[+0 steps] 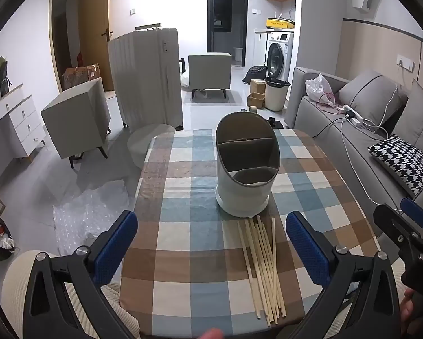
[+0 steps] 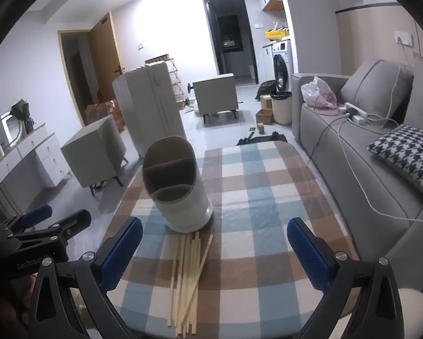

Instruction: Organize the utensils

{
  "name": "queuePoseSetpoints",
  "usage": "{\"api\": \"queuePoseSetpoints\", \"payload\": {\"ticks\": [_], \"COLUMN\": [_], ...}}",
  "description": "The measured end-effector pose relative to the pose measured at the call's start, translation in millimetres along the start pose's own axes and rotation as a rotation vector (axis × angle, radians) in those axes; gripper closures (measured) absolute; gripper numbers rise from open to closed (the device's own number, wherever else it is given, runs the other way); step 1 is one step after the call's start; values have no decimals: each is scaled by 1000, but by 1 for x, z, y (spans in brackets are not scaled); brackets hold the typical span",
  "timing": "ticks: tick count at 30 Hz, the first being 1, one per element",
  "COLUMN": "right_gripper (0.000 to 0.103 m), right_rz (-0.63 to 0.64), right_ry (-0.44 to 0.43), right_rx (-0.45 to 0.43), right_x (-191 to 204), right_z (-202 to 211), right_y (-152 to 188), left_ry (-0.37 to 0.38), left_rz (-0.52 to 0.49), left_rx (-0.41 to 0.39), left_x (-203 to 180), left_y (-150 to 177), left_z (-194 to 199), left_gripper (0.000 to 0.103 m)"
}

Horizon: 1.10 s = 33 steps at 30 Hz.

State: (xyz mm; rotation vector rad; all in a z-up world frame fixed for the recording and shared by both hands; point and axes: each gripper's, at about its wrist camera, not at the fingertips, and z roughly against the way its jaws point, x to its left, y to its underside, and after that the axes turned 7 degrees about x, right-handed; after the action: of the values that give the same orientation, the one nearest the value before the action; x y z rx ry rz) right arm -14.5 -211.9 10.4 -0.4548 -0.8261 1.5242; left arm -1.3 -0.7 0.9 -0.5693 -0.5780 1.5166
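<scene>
Left wrist view: white utensil holder (image 1: 243,169) upright on checkered tablecloth (image 1: 183,268), its visible compartments empty. Wooden chopsticks (image 1: 263,265) lie in a loose bundle just in front of it, far tips near its base. Left gripper (image 1: 211,248) and right gripper (image 2: 214,254) both hover above the table's near end, jaws spread wide, holding nothing.

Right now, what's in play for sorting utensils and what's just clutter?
In play: chopsticks loose on the table; holder, upright just behind them, compartments look unfilled.

Clutter: suitcase, sofa, houndstooth cushion, bin, bubble wrap.
</scene>
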Motion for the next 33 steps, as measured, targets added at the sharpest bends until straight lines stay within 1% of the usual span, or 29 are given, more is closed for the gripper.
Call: {"api": "queuePoseSetpoints", "payload": {"ticks": [1, 2, 3, 8, 11, 18, 33], "right_gripper": [0, 0, 0, 0, 0, 0, 0], "right_rz": [2, 5, 1, 12, 22, 14, 16], "right_ry": [0, -1, 7, 13, 22, 11, 14], "right_rx": [-1, -3, 20, 12, -2, -1, -4], "right_x": [0, -1, 0, 5, 8, 3, 0], "right_z": [1, 4, 1, 3, 3, 7, 6], "right_y": [0, 1, -1, -3, 0, -3, -3], "left_ry": [16, 12, 11, 14, 18, 34, 38], "left_rz": [10, 10, 11, 17, 10, 25, 22], "left_rx": [19, 14, 20, 17, 8, 4, 2], "left_x": [1, 1, 1, 1, -1, 4, 3], "left_y": [-1, -1, -1, -2, -2, -2, -2], "left_z": [-1, -1, -2, -8, -5, 2, 2], "left_gripper": [1, 1, 1, 1, 1, 1, 1]}}
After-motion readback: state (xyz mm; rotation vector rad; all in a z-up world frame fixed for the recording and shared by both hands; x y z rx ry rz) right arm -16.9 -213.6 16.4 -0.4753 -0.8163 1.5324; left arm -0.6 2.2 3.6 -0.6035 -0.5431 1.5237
